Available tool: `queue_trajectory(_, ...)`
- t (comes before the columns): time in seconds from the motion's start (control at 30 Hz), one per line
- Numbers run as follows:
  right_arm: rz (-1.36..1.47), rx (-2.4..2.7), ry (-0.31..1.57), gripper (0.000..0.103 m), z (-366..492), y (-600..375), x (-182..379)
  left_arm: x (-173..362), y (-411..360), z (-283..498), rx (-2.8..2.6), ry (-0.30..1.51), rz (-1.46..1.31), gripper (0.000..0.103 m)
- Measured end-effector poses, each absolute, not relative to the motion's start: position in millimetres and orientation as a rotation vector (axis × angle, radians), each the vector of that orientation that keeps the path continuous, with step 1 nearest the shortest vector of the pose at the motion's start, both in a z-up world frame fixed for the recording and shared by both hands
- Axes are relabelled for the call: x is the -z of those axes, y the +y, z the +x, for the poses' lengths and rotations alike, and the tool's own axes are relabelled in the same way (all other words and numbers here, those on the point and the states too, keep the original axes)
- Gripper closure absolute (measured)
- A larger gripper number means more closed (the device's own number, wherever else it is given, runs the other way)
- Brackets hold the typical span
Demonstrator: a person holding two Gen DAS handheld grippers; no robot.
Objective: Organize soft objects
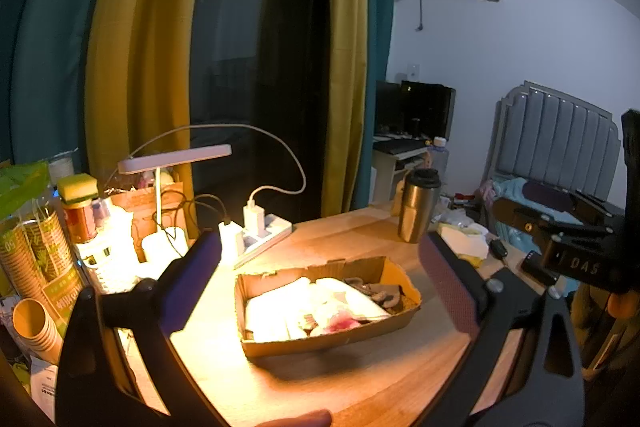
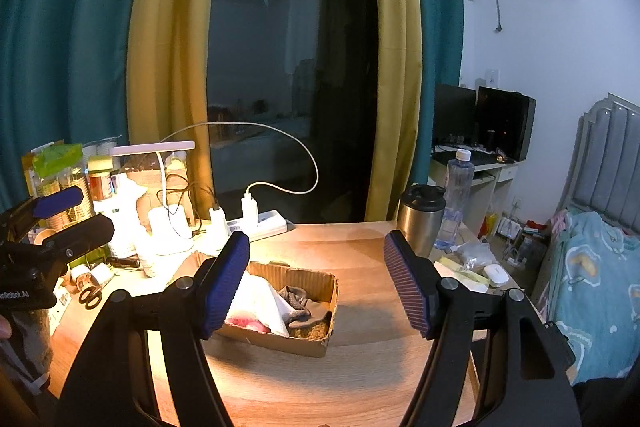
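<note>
Grippers come first, because they are nearest to the cameras. The left gripper (image 1: 320, 267) has its two black fingers with blue ribbed pads spread wide, with nothing between them. The right gripper (image 2: 316, 283) is spread wide in the same way and is also empty. Both hover on the near side of the shallow brown cardboard box (image 1: 320, 343), apart from it.

The soft objects lie inside this box: white folded cloths (image 2: 256, 299) on its left side, a pink piece (image 2: 250, 323) at its near edge, and grey-brown socks (image 2: 298, 303) on its right side. I judge that the step in hand is to reach for one soft piece. To do it well, one gripper should come down from above the box, choose a raised fold that lies on top, and close on one layer only, without pushing the thin box wall. The other gripper can steady the box rim, since light cardboard may slide on the wooden table (image 2: 380, 307).

Behind the box, on its right, stands a steel travel mug (image 2: 420, 223). Behind the box, on its left, lies a white power strip (image 2: 264, 221), and a white desk lamp (image 2: 152, 149) stands further left.
</note>
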State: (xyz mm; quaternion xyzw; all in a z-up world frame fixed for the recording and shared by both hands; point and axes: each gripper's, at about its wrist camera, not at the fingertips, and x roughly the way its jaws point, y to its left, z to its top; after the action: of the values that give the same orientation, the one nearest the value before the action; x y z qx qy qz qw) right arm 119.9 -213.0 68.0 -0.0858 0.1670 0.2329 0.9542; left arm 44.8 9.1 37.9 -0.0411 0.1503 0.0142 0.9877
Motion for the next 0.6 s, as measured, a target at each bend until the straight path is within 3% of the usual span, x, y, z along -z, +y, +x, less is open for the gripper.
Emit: queue_trajectory(0.6,-0.172,-0.470,0.347,0.030,120.7,-211.9,-66.5,-36.4,5.8,47.0,-0.020,0.306,-0.085,0.003)
